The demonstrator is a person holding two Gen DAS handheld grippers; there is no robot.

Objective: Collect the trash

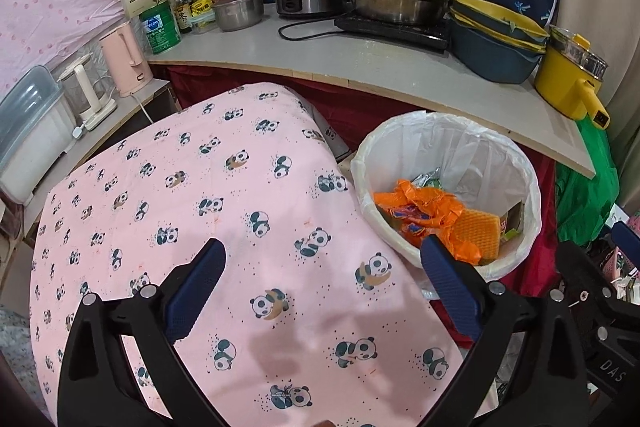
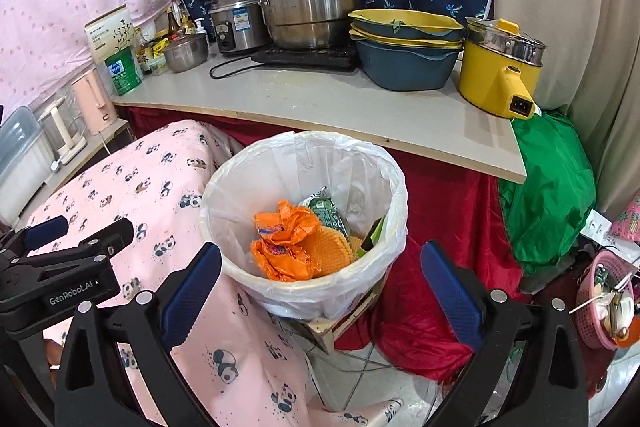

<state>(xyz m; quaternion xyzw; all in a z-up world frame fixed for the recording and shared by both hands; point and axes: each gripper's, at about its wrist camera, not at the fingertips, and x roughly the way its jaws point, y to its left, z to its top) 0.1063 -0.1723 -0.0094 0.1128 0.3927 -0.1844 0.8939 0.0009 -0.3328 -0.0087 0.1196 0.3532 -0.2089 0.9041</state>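
A white trash bin (image 2: 240, 267) lined with a white bag stands beside the pink panda cloth (image 1: 224, 195). In it lie a crumpled orange wrapper (image 2: 286, 243), an orange waffle-textured piece (image 2: 330, 247) and green packets (image 2: 326, 213). The bin also shows in the left wrist view (image 1: 528, 187), at the right. My left gripper (image 1: 320, 251) is open and empty above the panda cloth, left of the bin. My right gripper (image 2: 320, 255) is open and empty, its fingers straddling the bin's near side from above. The left gripper (image 2: 60, 239) also appears at the left of the right wrist view.
A grey counter (image 2: 320, 99) behind the bin carries steel pots (image 2: 312, 3), a rice cooker (image 2: 236, 23), stacked blue and yellow basins (image 2: 404, 63), a yellow electric pot (image 2: 496, 67) and bottles. Red cloth (image 2: 432, 307) and a green bag (image 2: 552, 203) lie right of the bin. A pink basket (image 2: 608, 299) sits far right.
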